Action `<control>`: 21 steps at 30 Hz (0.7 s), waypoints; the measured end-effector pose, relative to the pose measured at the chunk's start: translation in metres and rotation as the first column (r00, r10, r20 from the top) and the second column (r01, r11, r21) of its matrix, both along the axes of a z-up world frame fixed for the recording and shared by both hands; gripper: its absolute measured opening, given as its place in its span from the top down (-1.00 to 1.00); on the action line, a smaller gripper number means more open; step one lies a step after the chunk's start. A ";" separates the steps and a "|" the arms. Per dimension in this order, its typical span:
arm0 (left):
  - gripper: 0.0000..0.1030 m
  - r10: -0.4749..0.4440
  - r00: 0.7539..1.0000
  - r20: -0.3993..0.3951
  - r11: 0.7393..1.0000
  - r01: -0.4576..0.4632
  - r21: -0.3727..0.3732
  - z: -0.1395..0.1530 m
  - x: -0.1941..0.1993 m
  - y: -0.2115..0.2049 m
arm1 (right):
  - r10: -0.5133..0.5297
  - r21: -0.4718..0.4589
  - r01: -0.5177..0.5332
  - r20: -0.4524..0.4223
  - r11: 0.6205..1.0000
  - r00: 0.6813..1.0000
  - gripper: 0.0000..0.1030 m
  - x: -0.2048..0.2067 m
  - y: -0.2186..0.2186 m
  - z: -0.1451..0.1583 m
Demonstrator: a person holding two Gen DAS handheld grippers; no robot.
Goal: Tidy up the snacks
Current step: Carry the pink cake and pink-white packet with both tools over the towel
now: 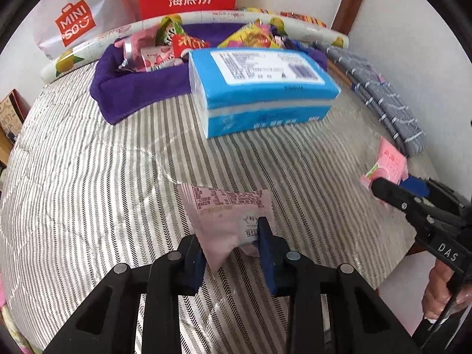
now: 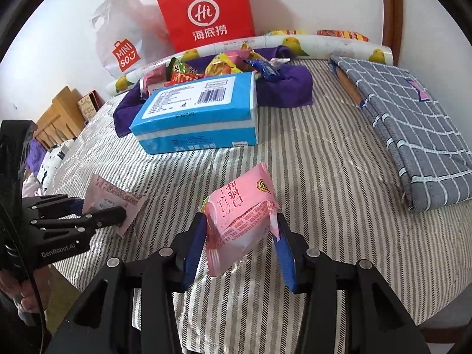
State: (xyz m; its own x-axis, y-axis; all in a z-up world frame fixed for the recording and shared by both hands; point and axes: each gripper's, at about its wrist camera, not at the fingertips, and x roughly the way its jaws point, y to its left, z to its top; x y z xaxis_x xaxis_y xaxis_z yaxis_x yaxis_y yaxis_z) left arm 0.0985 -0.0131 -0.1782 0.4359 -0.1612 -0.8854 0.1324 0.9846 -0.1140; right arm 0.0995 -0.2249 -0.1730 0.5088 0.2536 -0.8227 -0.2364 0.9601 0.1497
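Note:
My left gripper [image 1: 231, 247] is shut on a pale pink snack packet [image 1: 227, 212], held above the striped tablecloth; it also shows in the right wrist view [image 2: 113, 203]. My right gripper [image 2: 240, 236] is shut on a bright pink peach snack packet [image 2: 240, 215], which shows at the right edge of the left wrist view [image 1: 386, 163]. A purple cloth basket [image 1: 138, 88] holding several snack packets sits at the back, also in the right wrist view [image 2: 295, 88].
A blue tissue pack [image 1: 259, 88] lies in front of the basket. A folded grey checked cloth [image 2: 413, 135] lies at the right. A red paper bag [image 2: 206, 8] and a white Miniso bag [image 2: 124, 38] stand against the wall behind a printed roll [image 1: 309, 26].

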 end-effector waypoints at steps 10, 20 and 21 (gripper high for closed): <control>0.43 0.036 0.997 0.065 0.998 -0.032 -0.060 0.042 0.010 0.018 | 0.001 0.023 -0.002 0.065 1.000 0.998 0.12 0.005 0.002 0.040; 0.43 0.056 0.989 0.134 0.995 -0.043 -0.092 0.080 0.033 0.029 | 0.008 0.034 -0.012 0.136 0.999 0.991 0.12 0.028 0.016 0.082; 0.43 0.055 0.988 0.141 0.995 -0.042 -0.092 0.083 0.036 0.029 | 0.009 0.034 -0.014 0.142 0.999 0.990 0.12 0.032 0.018 0.087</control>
